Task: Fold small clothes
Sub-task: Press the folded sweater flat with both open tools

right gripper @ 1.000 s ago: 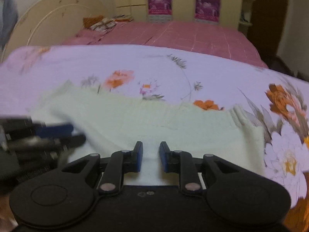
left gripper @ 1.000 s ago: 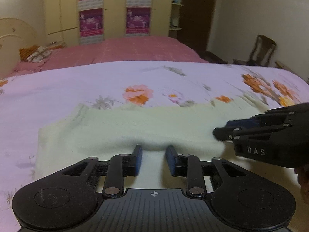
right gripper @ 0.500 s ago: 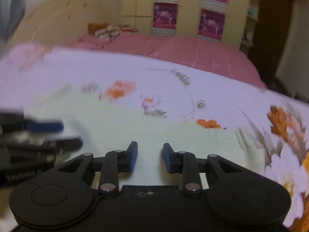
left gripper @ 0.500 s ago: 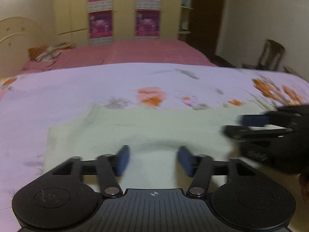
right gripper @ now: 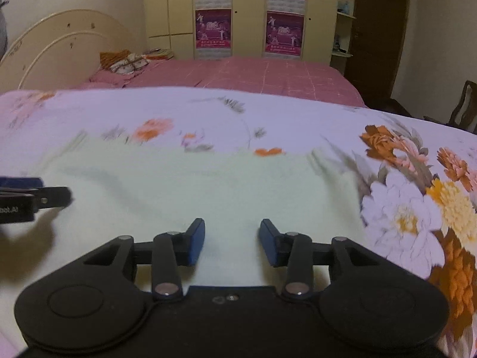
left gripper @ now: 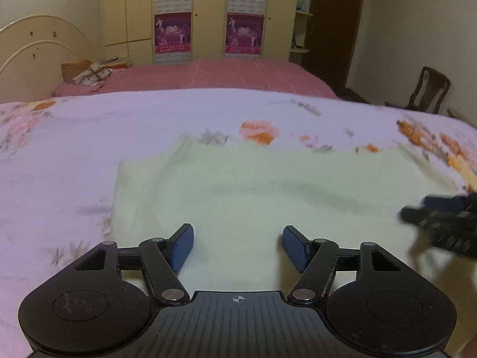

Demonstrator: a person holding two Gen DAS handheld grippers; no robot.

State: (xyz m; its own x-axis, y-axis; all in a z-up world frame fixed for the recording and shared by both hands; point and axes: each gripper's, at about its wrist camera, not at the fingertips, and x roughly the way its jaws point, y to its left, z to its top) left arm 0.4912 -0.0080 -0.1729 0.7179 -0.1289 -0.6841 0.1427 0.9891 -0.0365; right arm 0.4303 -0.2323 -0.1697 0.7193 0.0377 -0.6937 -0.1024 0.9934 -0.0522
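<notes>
A pale cream-green garment [left gripper: 262, 191] lies flat and folded on the floral purple bedsheet; it also shows in the right wrist view [right gripper: 208, 191]. My left gripper [left gripper: 238, 246] is open and empty, just above the garment's near edge. My right gripper [right gripper: 232, 243] is open and empty above the garment's near right part. The right gripper shows at the right edge of the left wrist view [left gripper: 441, 223]. The left gripper shows at the left edge of the right wrist view [right gripper: 29, 200].
The purple floral sheet [left gripper: 74, 155] spreads around the garment. A pink bed [left gripper: 223, 74] with a pillow [left gripper: 89, 71] lies behind, with a cream headboard [left gripper: 32, 50], wardrobe with posters [left gripper: 208, 15] and a wooden chair [left gripper: 429, 92] at the right.
Both grippers opened, letting go of the garment's near edge, and drew back and up. The garment now lies flat where a small pinch was raised before.
</notes>
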